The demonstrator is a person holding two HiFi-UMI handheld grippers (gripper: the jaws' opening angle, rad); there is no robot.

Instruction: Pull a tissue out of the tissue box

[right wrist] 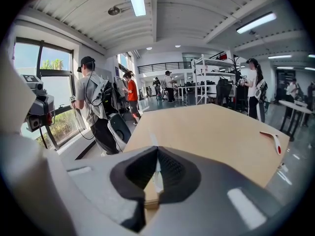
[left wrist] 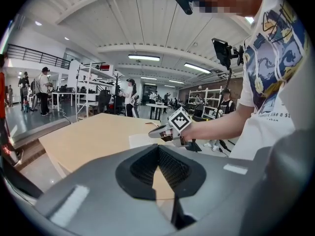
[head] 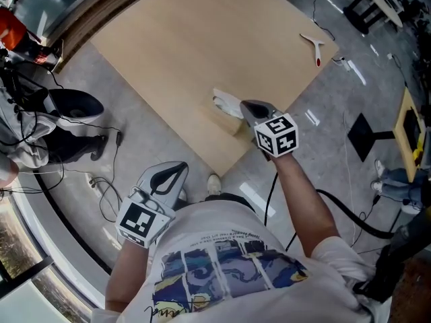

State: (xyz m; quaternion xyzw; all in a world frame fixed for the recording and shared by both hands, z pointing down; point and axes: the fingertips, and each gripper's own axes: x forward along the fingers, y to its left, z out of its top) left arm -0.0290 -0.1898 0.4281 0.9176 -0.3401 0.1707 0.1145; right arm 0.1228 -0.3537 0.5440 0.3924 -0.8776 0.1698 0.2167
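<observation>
**Head view.**
- Counter point(head: 202, 39): pale wood, seen cornerwise.
- Tissue box point(head: 229, 121): stands close to the counter's near edge, not far from its near corner.
- Tissue point(head: 224, 100): white, rising out of the box top.
- Right hand-held gripper point(head: 248, 106): reaches in over the near edge with its tips at the tissue. It is probably placed so to draw the sheet up and away from the box.
- Left hand-held gripper point(head: 176, 170): off the counter, close to the person's body, above the floor. It takes no part in the pull and is likely kept there to stay clear.
- White tool point(head: 314, 44), red-tipped: lies near the counter's far right corner, well apart from the box.

**Left gripper view.**
- Left hand-held gripper point(left wrist: 158, 147): jaws together, nothing between them.
- Right hand-held gripper point(left wrist: 155, 132): seen beyond, over the counter's near edge, with white sheet just beside its tips.

**Right gripper view.**
- Right hand-held gripper point(right wrist: 157, 149): jaws closed on a narrow strip of tissue point(right wrist: 156, 173).
- Tissue box point(right wrist: 150, 198): directly below the tips.
- Judgement: the sheet is only partly drawn. Nothing steadies the box, so it may lift along with the tissue.
</observation>
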